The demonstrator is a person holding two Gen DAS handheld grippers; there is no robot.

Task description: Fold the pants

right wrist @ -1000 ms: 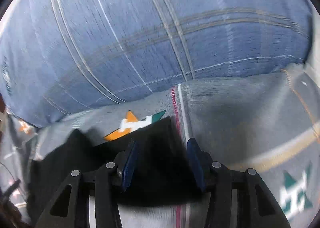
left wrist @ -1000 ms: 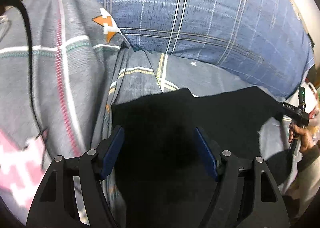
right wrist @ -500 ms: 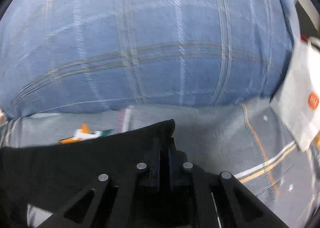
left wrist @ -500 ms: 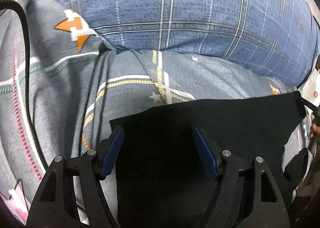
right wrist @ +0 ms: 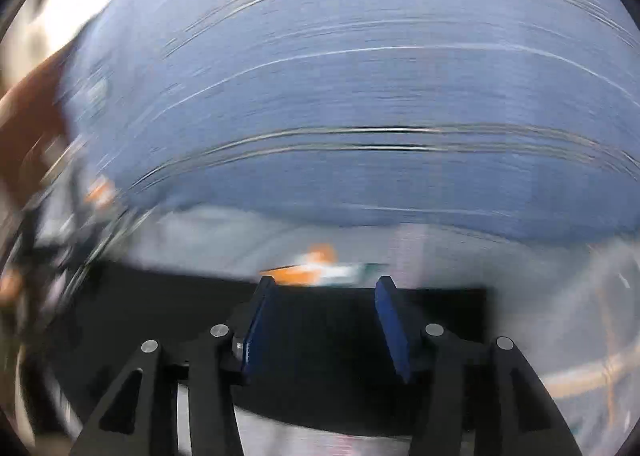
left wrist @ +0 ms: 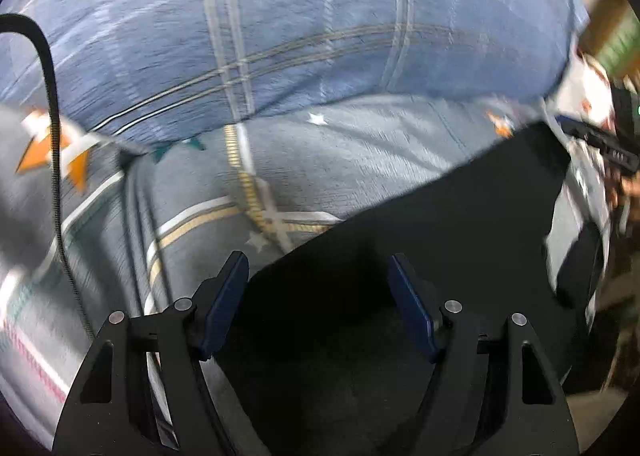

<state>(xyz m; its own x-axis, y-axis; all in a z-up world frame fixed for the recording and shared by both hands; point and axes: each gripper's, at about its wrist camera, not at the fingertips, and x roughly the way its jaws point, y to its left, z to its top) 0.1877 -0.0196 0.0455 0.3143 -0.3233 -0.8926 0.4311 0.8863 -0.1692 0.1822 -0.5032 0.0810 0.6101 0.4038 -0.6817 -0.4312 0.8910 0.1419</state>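
Pants [left wrist: 420, 256] flat on grey patterned sheet [left wrist: 320, 160], blue pillow [left wrist: 320, 36] behind; both hand-held grippers wide.

Bed surface: grey patterned bedsheet [left wrist: 304, 160] with stars and stripes; blue plaid pillow [left wrist: 320, 28] lies along its far edge

A bed with a grey patterned sheet [left wrist: 192, 192] carries everything. A blue plaid pillow [left wrist: 300, 28] lies at its far side. Black pants [left wrist: 440, 224] lie spread on the near sheet.
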